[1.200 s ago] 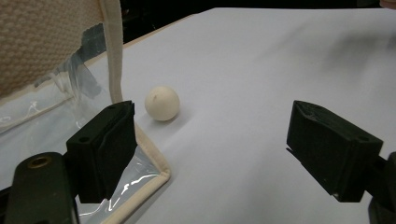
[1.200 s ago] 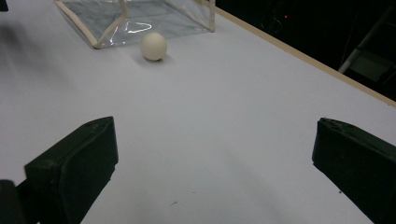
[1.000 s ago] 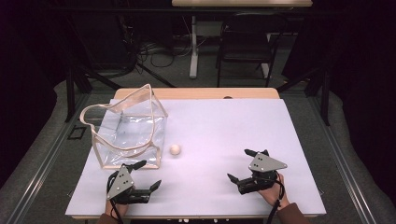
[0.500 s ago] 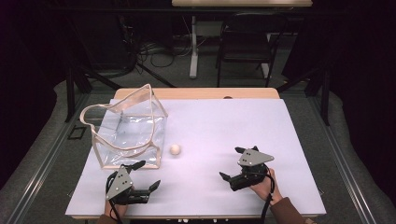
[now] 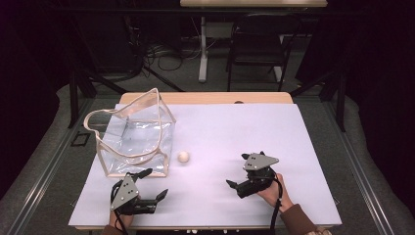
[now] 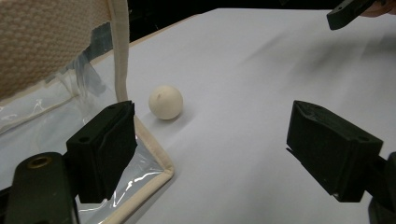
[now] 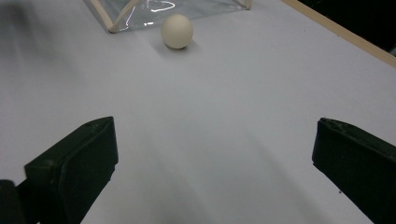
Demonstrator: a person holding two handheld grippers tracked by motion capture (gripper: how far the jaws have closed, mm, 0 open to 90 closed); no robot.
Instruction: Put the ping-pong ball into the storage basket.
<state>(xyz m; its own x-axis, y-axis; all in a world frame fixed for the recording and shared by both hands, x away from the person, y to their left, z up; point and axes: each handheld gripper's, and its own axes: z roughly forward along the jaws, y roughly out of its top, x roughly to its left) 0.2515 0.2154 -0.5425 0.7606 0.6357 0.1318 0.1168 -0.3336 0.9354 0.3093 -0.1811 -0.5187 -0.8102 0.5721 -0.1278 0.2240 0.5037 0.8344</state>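
Ball [image 5: 183,156]: plain cream-white, matte, no markings. Bag [image 5: 134,139] just left of the ball: clear glossy plastic walls, beige woven trim and handles. Table [image 5: 254,132] beneath the ball: pale lilac-white sheet, tan wood edge at the far side. Left gripper [image 5: 149,185] and right gripper [image 5: 242,171]: black jaws, grey top plates.

Two hand-held grippers, both with jaws spread wide and empty.

The left gripper [image 5: 149,188] sits low in the person's left hand [image 5: 121,218], its grey plate tilted up, its two black jaws pointing forward and rightward with a broad gap between them. The right gripper [image 5: 244,172] is held in the right hand [image 5: 272,192], a brown sleeve behind the wrist, cable trailing back along it; its jaws point leftward and stand equally far apart, well apart from the left gripper.
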